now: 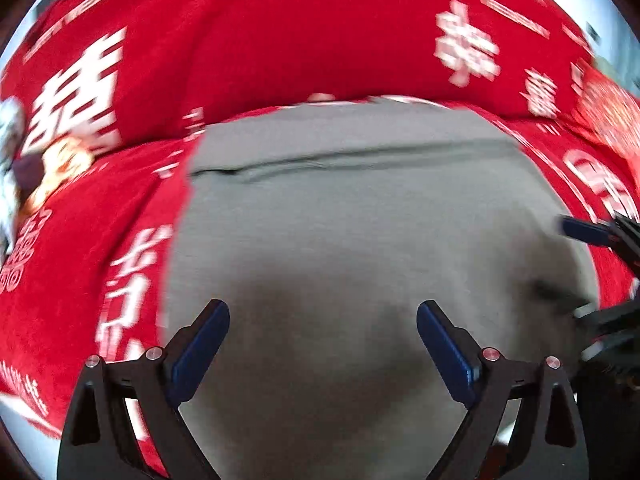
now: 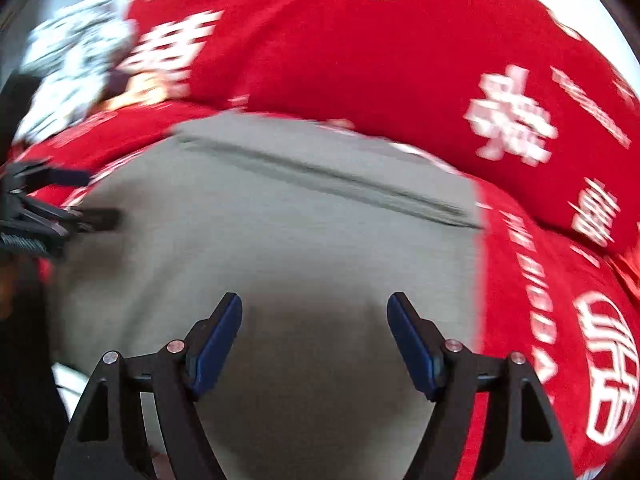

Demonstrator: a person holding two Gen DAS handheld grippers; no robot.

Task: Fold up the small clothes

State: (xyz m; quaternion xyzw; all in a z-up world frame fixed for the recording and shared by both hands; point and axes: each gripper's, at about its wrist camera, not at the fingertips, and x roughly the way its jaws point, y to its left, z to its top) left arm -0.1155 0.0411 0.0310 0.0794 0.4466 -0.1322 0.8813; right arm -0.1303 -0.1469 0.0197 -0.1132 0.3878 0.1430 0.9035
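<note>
Hovering spread, your left tongs (image 1: 323, 322) and right tongs (image 2: 314, 314) hold nothing; grey garment (image 1: 360, 220) lies flat mid-frame on red blanket (image 1: 280, 40), likely ready for folding.

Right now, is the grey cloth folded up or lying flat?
Mostly flat: the grey cloth lies spread on the red blanket, with one crease line across its far part. Whether it is doubled over, cannot tell.
</note>
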